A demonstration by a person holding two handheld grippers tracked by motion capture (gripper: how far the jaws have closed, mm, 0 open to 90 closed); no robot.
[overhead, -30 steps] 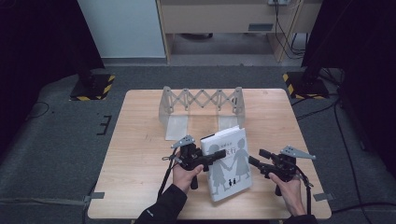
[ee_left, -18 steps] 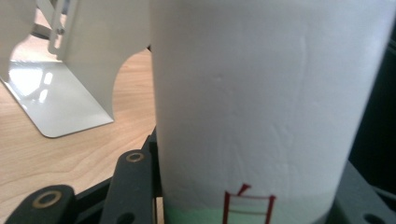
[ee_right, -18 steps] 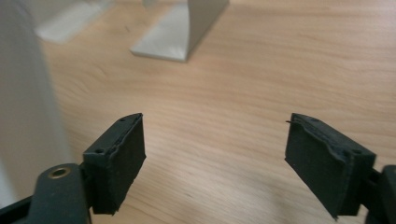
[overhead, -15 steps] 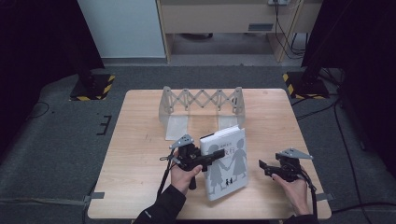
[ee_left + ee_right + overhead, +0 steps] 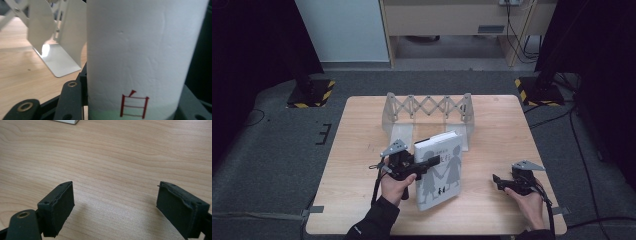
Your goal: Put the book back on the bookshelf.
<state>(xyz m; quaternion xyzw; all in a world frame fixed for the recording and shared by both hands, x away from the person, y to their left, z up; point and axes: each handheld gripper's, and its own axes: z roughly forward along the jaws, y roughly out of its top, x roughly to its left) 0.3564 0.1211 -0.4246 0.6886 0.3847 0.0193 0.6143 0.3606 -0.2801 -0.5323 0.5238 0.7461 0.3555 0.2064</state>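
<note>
A white book (image 5: 443, 169) with two dark silhouette figures on its cover is held tilted above the middle of the wooden table (image 5: 357, 135). My left gripper (image 5: 431, 163) is shut on its left edge. In the left gripper view the book's white spine (image 5: 140, 55), marked with a red character, stands between the jaws of the left gripper (image 5: 130, 111). My right gripper (image 5: 498, 181) is low over the table's right front, well apart from the book. In the right gripper view the right gripper (image 5: 116, 203) stands open over bare wood with nothing between its jaws.
An expandable white metal book rack (image 5: 428, 111) stands at the back middle of the table, just behind the book; its end plate (image 5: 60, 62) shows beside the spine. A white corner (image 5: 66, 121) shows at the top edge of the right gripper view. Dark floor surrounds the table.
My right gripper has drawn away from the book's right edge to the right front of the table. The left gripper has kept hold of the book and shifted it slightly left.
</note>
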